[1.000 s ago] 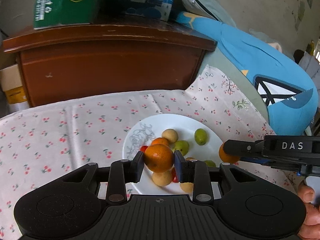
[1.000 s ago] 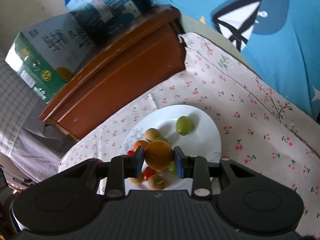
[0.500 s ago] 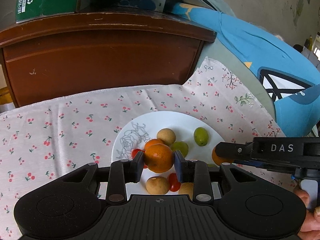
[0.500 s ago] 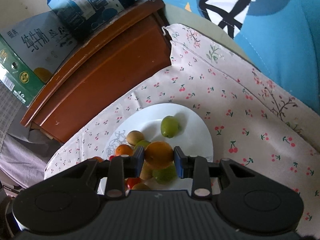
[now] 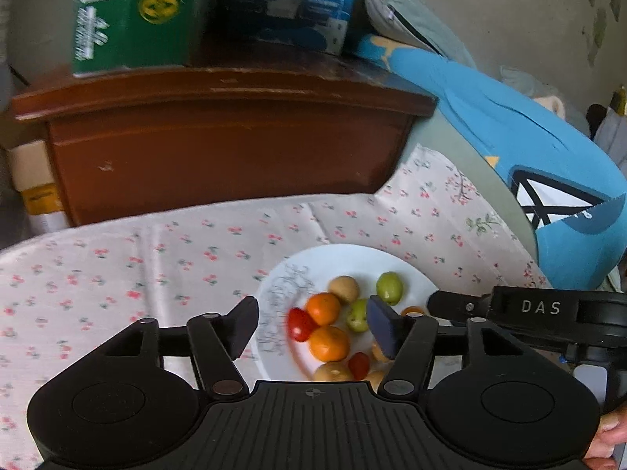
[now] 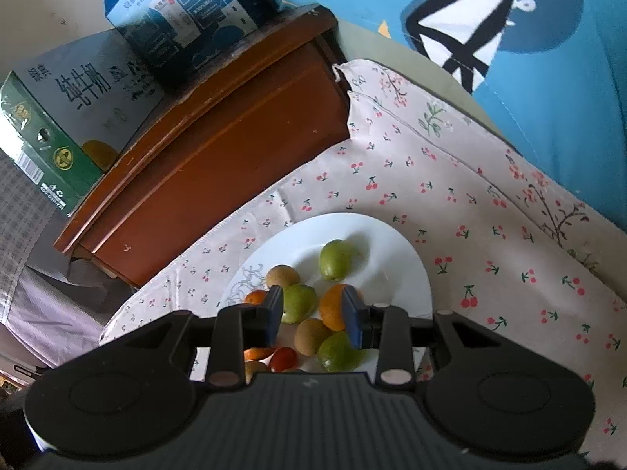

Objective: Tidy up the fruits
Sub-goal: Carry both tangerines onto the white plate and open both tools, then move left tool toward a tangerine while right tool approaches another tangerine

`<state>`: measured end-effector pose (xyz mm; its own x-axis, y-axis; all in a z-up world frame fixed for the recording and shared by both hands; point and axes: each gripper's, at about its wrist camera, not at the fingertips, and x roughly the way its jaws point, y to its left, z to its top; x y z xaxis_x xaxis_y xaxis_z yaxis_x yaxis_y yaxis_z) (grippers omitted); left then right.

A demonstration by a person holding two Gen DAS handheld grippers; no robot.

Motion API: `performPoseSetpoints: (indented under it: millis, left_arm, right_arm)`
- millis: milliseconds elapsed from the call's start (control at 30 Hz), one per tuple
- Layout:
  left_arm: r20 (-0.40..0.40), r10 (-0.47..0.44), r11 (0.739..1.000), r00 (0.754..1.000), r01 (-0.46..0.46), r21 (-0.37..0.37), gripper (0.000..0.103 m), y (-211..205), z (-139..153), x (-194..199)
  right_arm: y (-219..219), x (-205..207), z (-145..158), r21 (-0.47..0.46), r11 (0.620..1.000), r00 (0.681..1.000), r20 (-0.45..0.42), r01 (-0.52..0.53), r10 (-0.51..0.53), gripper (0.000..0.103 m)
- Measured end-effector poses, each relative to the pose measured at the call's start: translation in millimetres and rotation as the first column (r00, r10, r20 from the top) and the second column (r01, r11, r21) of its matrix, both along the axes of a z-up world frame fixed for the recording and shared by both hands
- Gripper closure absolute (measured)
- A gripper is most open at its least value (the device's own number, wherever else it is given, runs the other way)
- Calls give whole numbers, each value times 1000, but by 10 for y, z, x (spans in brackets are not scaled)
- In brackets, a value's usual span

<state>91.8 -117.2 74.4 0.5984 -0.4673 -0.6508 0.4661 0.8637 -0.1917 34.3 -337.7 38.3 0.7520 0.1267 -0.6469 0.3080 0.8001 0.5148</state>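
Fruits, mixed lot: small round orange mandarins, green oval plums, tan round longan-type fruits, red cherry tomatoes. All heaped on round white ceramic plate [image 5: 352, 262], near-right part of cherry-print cloth [image 5: 156, 266].

Item 1: orange mandarin [image 5: 329, 342], near side of heap, resting on plate betw. tomato [image 5: 299, 323] at left and other fruits at right. Lies below and betw. the jaws of left gripper [image 5: 313, 321], approx. centred. Round, so no long axis to align.

Left gripper: jaws have just been opening, now approx. half spread; pads well clear of mandarin on both sides, nothing held.

Item 2: second orange mandarin [image 6: 333, 309], right side of heap. Right gripper [image 6: 313, 313]: jaws narrowly apart; mandarin sits against right pad and partly behind it, left pad clear of it, green plum [image 6: 298, 303] showing in the gap. No firm grip seen.

Judgement: left gripper nearer heap centre, right one nearer plate's right rim. Left lifts clear w/o touching; right must open wider to leave item 2.
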Motion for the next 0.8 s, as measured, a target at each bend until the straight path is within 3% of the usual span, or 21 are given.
performPoseSetpoints:
  millis: [67, 333, 800]
  left_arm:
    - [6, 9, 1000, 1000, -9, 13, 36, 81, 55, -30]
    - [1, 40, 998, 999, -40, 39, 31, 407, 187, -204]
    - [-17, 123, 991, 992, -122, 46, 29, 893, 209, -498]
  right_arm:
    - [34, -17, 31, -8, 1000, 1000, 8, -10, 10, 69]
    - [233, -139, 107, 0, 998, 998, 22, -57, 57, 68]
    - [647, -423, 72, 11, 990, 990, 20, -141, 141, 68]
